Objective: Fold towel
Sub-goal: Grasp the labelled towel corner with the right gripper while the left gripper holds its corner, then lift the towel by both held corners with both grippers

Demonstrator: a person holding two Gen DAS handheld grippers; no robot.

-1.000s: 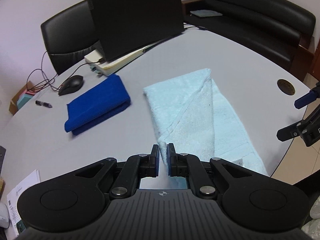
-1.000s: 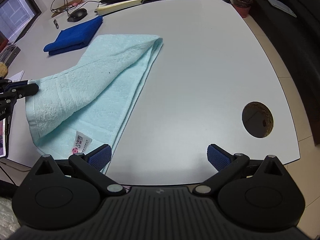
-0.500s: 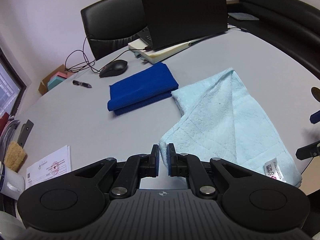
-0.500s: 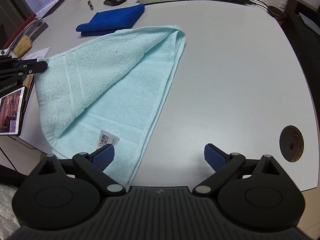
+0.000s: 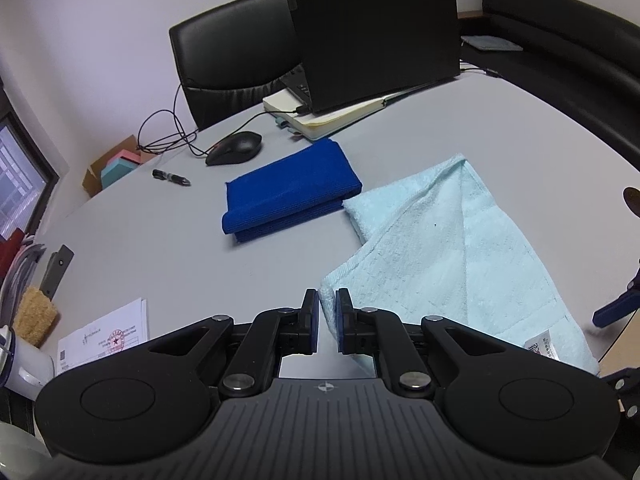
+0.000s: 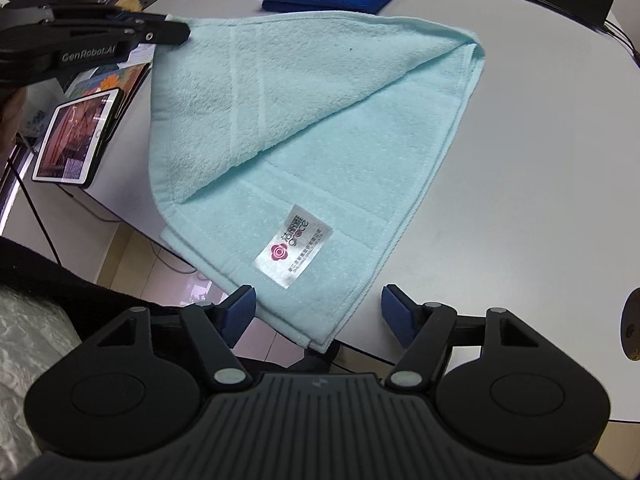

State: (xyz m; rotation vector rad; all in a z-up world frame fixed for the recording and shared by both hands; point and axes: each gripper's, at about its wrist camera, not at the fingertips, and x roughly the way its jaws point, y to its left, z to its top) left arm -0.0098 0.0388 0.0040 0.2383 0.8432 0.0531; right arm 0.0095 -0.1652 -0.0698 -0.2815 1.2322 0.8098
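Note:
A light blue towel [image 5: 452, 248] lies on the grey table [image 5: 160, 240], folded over on itself, with a white label [image 6: 294, 257] near its front corner. My left gripper [image 5: 327, 322] is shut on one towel corner and holds it lifted above the table; it also shows in the right wrist view [image 6: 176, 34], pinching that corner. My right gripper [image 6: 318, 314] is open, its blue pads either side of the towel's front corner that overhangs the table edge. The right gripper's blue pad shows at the right edge of the left wrist view [image 5: 612, 310].
A folded dark blue cloth [image 5: 290, 192] lies beyond the towel. A mouse [image 5: 236, 147], a pen [image 5: 171, 177], a laptop [image 5: 372, 40] on a notebook and a black chair [image 5: 232, 52] are behind. A tablet [image 6: 76, 138] and papers [image 5: 104, 334] lie at the left. A cable hole [image 6: 631, 326] is on the right.
My left gripper has carried the towel corner leftward, spreading the upper layer. My right gripper has moved in towards the towel's front corner, still open.

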